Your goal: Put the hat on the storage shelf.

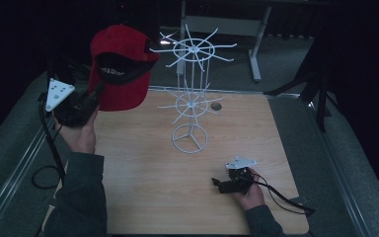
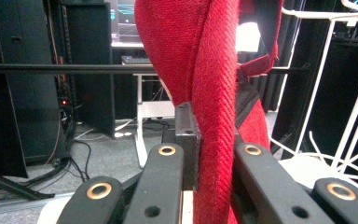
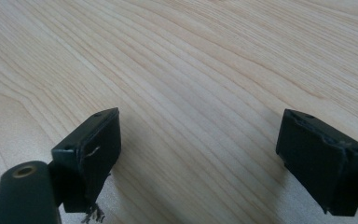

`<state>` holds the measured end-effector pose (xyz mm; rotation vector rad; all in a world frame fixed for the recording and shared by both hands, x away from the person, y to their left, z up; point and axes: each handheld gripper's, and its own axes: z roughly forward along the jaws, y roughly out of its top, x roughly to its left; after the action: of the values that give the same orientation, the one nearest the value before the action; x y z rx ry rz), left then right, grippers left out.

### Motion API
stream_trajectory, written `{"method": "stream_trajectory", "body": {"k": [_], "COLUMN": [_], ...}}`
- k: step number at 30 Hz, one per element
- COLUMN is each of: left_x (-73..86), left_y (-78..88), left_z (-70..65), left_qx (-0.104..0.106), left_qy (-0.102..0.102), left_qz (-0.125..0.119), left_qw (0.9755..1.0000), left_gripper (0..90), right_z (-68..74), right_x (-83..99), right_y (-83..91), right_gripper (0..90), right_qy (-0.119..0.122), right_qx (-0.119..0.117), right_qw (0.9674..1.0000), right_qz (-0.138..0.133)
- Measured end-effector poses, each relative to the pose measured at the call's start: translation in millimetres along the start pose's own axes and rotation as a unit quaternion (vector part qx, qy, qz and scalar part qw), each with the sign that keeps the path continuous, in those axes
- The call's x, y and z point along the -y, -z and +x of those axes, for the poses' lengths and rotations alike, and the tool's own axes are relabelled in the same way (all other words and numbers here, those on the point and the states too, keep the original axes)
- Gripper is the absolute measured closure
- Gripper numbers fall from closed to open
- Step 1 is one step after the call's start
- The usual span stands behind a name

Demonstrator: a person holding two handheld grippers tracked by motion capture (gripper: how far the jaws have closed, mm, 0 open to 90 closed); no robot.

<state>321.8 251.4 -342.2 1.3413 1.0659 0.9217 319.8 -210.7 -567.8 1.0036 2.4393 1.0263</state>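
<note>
From above, a person's left hand [image 1: 81, 136] holds the left gripper [image 1: 91, 98] raised off the left edge of the wooden table [image 1: 143, 197], and a red baseball cap [image 1: 121, 66] hangs from its jaws. The cap is up in the air, its dark inside with a band of white lettering turned toward the camera, just left of the top ring of a white wire display rack [image 1: 192, 94]. The rack stands upright near the far middle of the table on a round three-spoked base, with two tiers of spokes fanning out. The cap is very near the closest upper spoke; whether they touch I cannot tell. A small round fitting [image 1: 216, 106] sits in the tabletop just right of the rack. Near the front right, the right hand [image 1: 249, 195] rests the right gripper [image 1: 219, 185] low on the table, well apart from the rack, its cable trailing off to the right.

In the left gripper view, the two jaws are closed tight on a fold of the red cap [image 2: 214, 93], the woven cloth running up between them. White rack wires [image 2: 354, 107] rise at the right, and a room with dark equipment and a lit screen lies behind.

In the right gripper view, the jaws stand wide apart over bare light wood grain [image 3: 191, 70], nothing between them.
</note>
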Motion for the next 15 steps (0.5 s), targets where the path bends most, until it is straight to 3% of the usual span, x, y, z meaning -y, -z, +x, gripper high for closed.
{"method": "stream_trajectory", "body": {"k": [15], "left_x": [-10.9], "left_y": [4.1], "left_z": [-3.3], "left_qx": [0.0], "left_qy": [0.0], "left_qz": [-0.018], "left_qw": [0.9998], "left_gripper": [86.2], "right_z": [0.0], "right_x": [0.0], "right_y": [0.0], "right_gripper": [13.6], "right_qy": [0.0], "right_qx": [0.0], "right_qw": [1.0], "right_qz": [0.0]}}
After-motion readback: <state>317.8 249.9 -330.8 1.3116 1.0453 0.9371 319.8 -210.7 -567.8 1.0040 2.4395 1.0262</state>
